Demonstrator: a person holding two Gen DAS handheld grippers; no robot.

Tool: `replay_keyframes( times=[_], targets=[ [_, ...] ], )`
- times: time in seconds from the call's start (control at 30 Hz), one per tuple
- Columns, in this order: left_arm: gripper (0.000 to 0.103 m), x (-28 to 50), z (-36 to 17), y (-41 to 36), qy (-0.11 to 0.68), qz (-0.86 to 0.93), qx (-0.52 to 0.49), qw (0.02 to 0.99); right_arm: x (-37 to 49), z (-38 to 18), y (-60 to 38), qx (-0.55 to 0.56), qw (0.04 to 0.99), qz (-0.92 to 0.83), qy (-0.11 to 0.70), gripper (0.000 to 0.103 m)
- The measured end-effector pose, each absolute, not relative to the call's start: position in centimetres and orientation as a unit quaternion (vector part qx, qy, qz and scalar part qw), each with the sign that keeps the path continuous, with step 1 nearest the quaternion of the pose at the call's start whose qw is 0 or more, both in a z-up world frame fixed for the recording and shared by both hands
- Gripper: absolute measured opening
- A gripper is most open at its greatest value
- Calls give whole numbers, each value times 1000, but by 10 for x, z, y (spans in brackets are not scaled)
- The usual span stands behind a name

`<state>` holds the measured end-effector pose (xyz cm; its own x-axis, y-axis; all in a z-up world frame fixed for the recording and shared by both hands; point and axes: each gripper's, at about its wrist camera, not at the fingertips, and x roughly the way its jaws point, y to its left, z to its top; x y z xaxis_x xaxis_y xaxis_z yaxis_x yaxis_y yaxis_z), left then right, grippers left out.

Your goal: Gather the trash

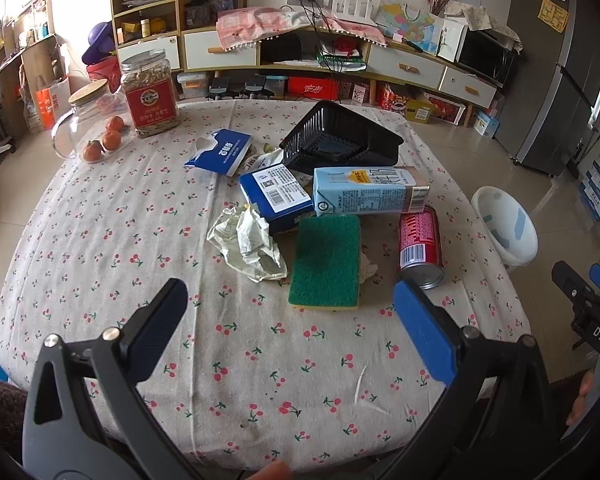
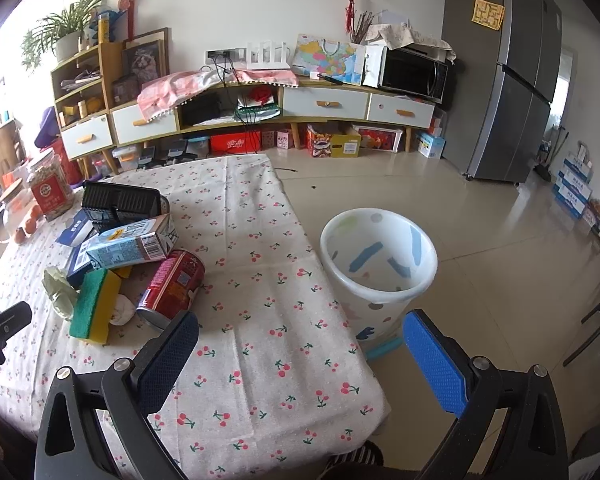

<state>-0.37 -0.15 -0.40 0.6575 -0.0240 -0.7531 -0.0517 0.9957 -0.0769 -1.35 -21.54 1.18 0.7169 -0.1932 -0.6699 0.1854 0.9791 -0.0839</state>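
Nearest the camera, the left tongs (image 1: 288, 320) hang released over the bare cherry-print cloth of the worktop (image 1: 260, 380), grasping nothing, jaws spread wide and aimed at the green sponge (image 1: 326, 266). That spread looks chosen to suit the sponge's broad face or the litter around it. The right tongs (image 2: 300, 344) are likewise released and empty, held over the worktop's corner with the white bin (image 2: 378, 256) just past their blue pad. In my judgement this arm waits close to the bin so that each carry stays short.

I take the sponge as the landmark. The trash lies in 1 loose heap around it:
- left of the sponge, touching it, the crumpled wrapper (image 1: 246, 242);
- right of the sponge, a small paper wad (image 2: 122, 310), then the red can (image 1: 420, 246) lying on its side, mouth toward the tongs;
- just behind the sponge, the dark blue box (image 1: 276, 196) and the light blue carton (image 1: 366, 191), the carton lying flat and leaning onto the box;
- behind those, the black tray (image 1: 340, 142), tilted, and the blue tissue pack (image 1: 220, 152).

Far left of the sponge, well apart, stand a jar of nuts (image 1: 150, 94) and 3 oranges (image 1: 104, 140), probably not trash.

The bin stands on the floor right of the sponge, beside the worktop's edge, mouth open and apparently empty. Nothing seems collected yet; the near, flat items look the easiest first picks.
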Motion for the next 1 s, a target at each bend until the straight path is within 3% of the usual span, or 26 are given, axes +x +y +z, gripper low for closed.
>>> replay_keyframes(
  times=[1.0],
  targets=[
    [102, -6, -6, -1, 417, 4, -47, 908, -13, 10, -214, -2, 926, -95, 364, 103]
  ],
)
